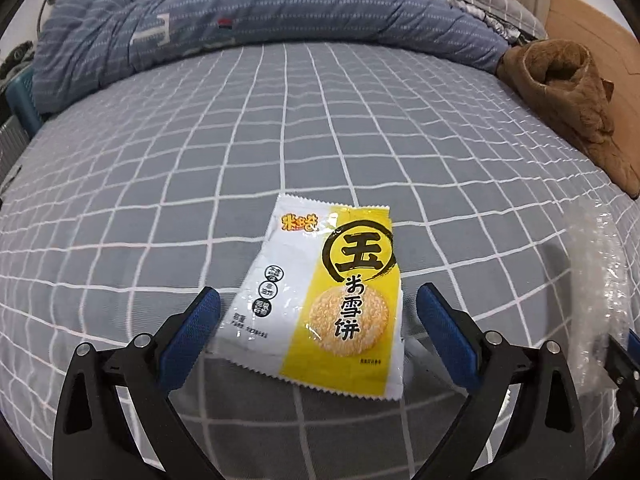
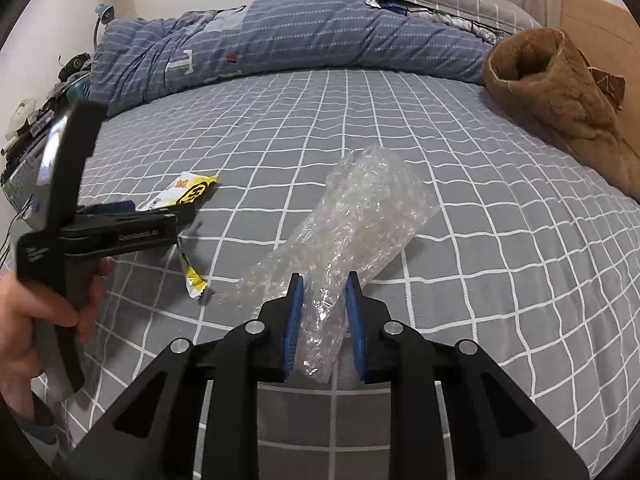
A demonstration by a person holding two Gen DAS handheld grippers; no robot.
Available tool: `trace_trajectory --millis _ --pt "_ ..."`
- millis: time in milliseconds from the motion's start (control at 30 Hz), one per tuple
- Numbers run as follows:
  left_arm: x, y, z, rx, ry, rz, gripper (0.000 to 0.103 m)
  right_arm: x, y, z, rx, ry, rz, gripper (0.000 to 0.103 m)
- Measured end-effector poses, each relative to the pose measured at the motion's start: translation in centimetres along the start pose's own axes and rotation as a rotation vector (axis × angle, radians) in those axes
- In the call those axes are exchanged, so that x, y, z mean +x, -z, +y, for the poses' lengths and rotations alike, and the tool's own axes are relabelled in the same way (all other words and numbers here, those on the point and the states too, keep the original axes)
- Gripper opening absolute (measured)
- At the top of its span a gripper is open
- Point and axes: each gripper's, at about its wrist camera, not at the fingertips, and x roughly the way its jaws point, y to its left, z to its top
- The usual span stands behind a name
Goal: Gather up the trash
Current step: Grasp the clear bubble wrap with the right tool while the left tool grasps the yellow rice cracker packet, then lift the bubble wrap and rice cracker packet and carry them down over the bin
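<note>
The yellow-and-white snack wrapper lies flat on the checked bed sheet, framed between the parted fingers of the left gripper, which do not press on it, apparently lined up for a pinch. Beside it, the right gripper has its fingers clamped on a crumpled piece of bubble wrap. A folded blue quilt and brown garment lie beyond.

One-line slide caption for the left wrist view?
Open left gripper straddles a yellow-and-white snack wrapper lying on the grey checked bedsheet.
</note>
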Motion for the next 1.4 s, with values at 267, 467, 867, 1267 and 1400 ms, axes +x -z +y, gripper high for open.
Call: trace_trajectory --millis 267,467,867,1267,1400 --pt "1.0 0.2 0.0 0.004 -0.030 0.029 0.078 -0.1 0.1 -0.4 0.014 -0.020 0.000 0.021" --pt "1.1 0.0 -0.6 0.022 -0.058 0.018 0.039 0.1 0.2 -0.4 0.019 -0.026 0.004 0.021" --pt "-1.4 0.2 0.0 -0.017 -0.058 -0.032 0.028 0.1 0.0 0.1 0.010 -0.020 0.003 0.021" --pt "-7.4 1.1 0.8 -0.034 -0.051 -0.070 0.027 -3.3 -0.7 2.4 -0.028 -0.009 -0.037 0.021" --pt "-9.9 2.6 0.8 -0.028 -0.060 -0.083 0.027 -4.4 -0.6 3.4 -0.031 -0.015 -0.050 0.021"
